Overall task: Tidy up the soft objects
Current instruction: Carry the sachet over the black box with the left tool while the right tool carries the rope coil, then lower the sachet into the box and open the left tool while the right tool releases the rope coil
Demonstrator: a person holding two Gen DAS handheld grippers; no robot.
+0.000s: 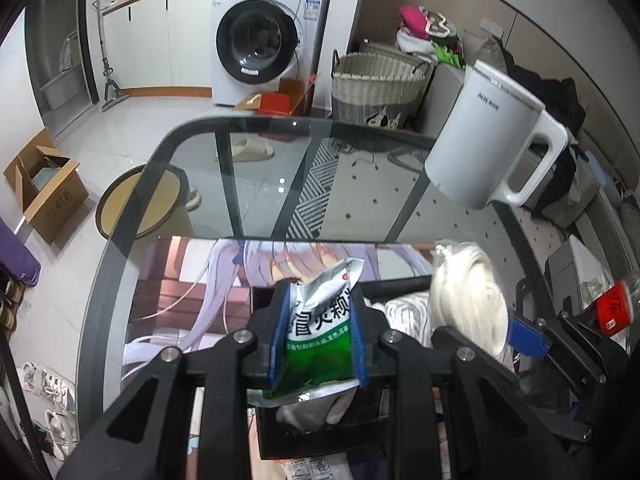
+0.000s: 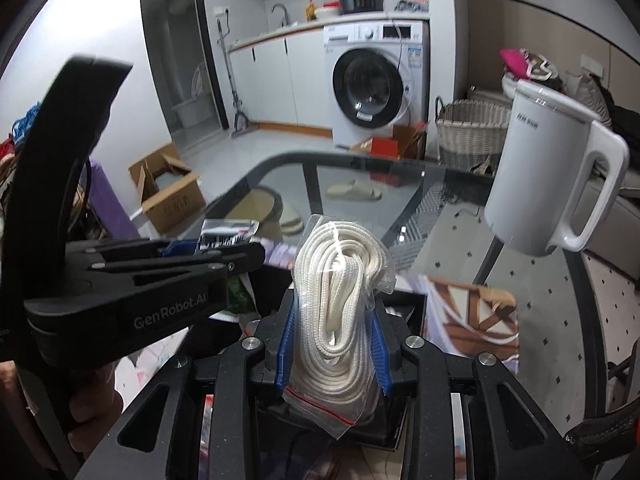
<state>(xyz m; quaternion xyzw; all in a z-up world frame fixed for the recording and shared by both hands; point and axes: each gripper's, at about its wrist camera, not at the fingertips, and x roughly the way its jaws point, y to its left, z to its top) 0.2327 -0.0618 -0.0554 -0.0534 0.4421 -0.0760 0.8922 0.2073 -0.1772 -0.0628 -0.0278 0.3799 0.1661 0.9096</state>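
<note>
My left gripper (image 1: 318,320) is shut on a green and silver foil pouch (image 1: 320,332), held above a black box (image 1: 280,432) on the glass table (image 1: 240,184). My right gripper (image 2: 334,332) is shut on a clear bag of coiled white rope (image 2: 340,300), held above the same black box (image 2: 404,304). The rope bag also shows at the right of the left wrist view (image 1: 468,304). The left gripper shows at the left of the right wrist view (image 2: 224,252), close beside the rope bag. A white cloth (image 1: 316,408) lies in the box under the pouch.
A white kettle (image 1: 492,136) stands on the table's far right. An anime-print mat (image 1: 192,300) lies under the box. Beyond the table are a washing machine (image 1: 264,36), a wicker basket (image 1: 376,84) and a cardboard box (image 1: 44,188) on the floor.
</note>
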